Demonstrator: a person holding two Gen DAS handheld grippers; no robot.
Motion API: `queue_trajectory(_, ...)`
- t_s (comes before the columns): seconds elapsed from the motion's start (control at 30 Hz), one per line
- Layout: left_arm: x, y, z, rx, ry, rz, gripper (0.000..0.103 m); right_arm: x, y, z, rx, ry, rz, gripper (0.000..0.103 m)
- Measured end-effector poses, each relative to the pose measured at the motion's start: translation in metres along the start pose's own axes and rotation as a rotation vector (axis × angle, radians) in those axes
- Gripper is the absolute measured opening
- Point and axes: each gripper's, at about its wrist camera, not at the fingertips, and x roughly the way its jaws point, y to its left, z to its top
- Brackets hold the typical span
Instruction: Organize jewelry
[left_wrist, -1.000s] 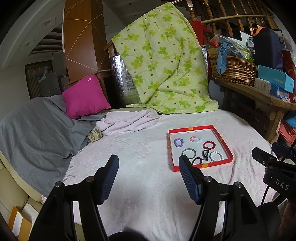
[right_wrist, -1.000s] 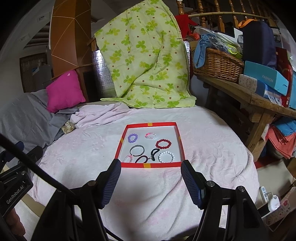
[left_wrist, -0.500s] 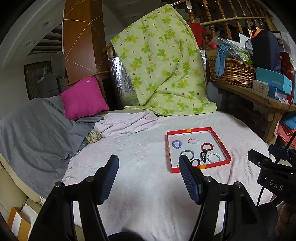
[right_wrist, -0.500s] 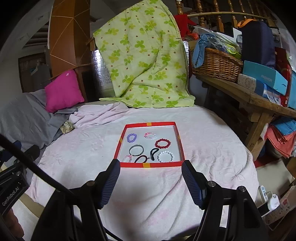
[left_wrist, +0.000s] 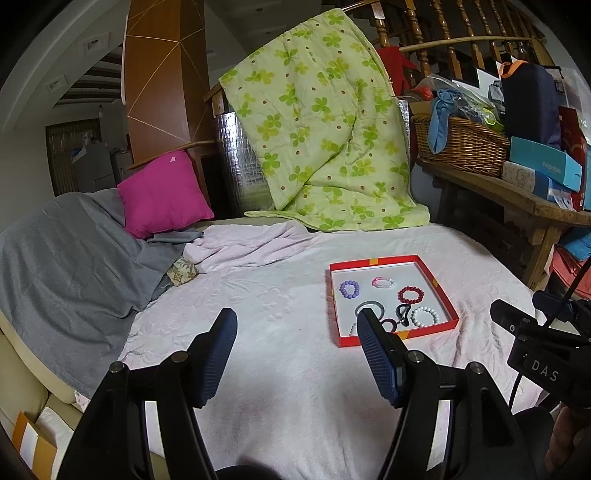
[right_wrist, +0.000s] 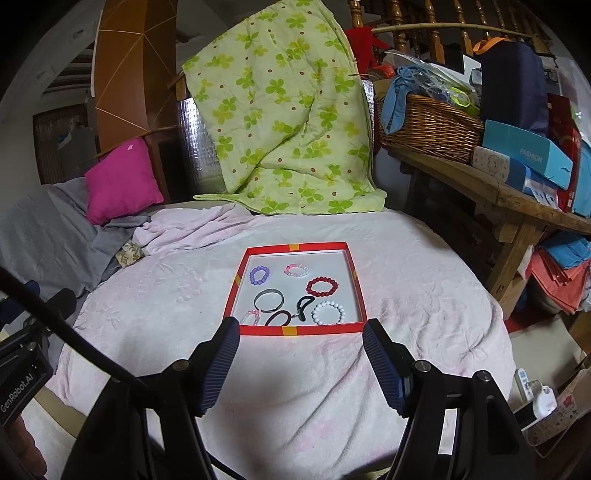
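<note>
On the bench, a blue box (right_wrist: 526, 157) reads "FASHION"; both grippers' jaws gape wide, empty.

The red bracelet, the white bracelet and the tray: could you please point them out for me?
red bracelet (right_wrist: 322, 286), right wrist view, on its beads.
white bracelet (right_wrist: 328, 313), right wrist view, on its lower beads.
tray (right_wrist: 295, 247), right wrist view, on its far red rim.

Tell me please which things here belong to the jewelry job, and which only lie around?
For the job: red tray, purple bracelet, dark red bracelet, white bracelet.

Lying about: pink cushion, green blanket, wicker basket.
</note>
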Motion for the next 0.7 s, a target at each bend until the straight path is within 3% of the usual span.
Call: queue_trajectory(0.7, 0.038, -0.005, 0.001, -0.008, 0.040, -0.009, 0.069, 0.029, -0.001, 0.000, -0.007, 0.026, -0.027, 0.073)
